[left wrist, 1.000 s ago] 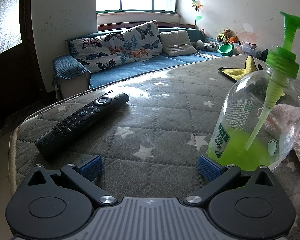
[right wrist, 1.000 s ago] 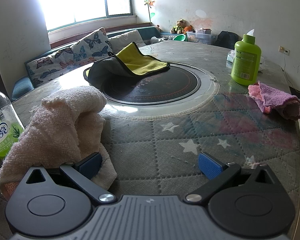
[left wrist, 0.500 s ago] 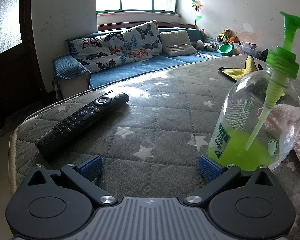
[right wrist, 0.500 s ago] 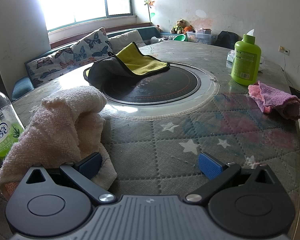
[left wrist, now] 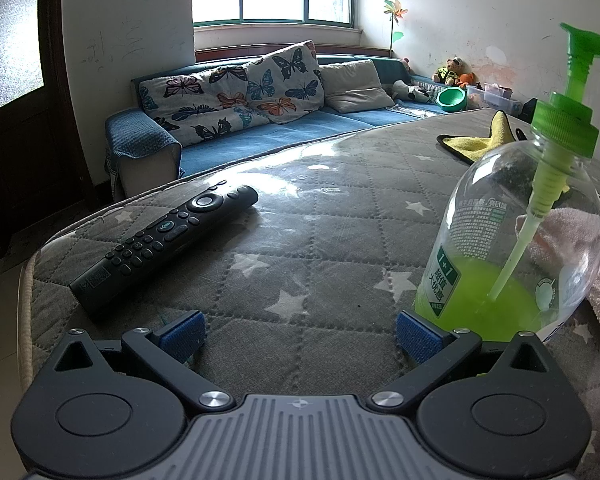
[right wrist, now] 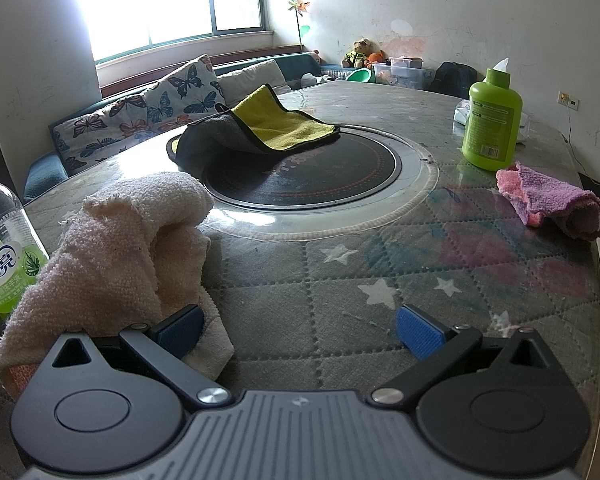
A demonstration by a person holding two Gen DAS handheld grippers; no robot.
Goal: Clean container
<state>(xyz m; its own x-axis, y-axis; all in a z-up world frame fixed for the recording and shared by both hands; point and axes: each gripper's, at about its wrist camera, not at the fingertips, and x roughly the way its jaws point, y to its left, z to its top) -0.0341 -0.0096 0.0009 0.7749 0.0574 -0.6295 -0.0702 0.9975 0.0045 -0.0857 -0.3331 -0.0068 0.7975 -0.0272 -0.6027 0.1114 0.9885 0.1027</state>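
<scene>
In the right wrist view the pump bottle is cut off at 9 o'clock. The beige towel partly hides behind the right hand-held gripper. Label print on the green bottle is too small to read.

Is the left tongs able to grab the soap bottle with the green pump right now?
Probably yes. The left tongs are open and empty, and the pump soap bottle stands upright just beyond their right pad, a little off to the right. Nothing lies between them.

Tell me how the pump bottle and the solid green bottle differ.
The pump bottle is clear, showing green liquid low inside; the green bottle is opaque. The pump bottle has a green pump head; the green bottle has a plain neck with white on top. Both stand upright on the table.
</scene>
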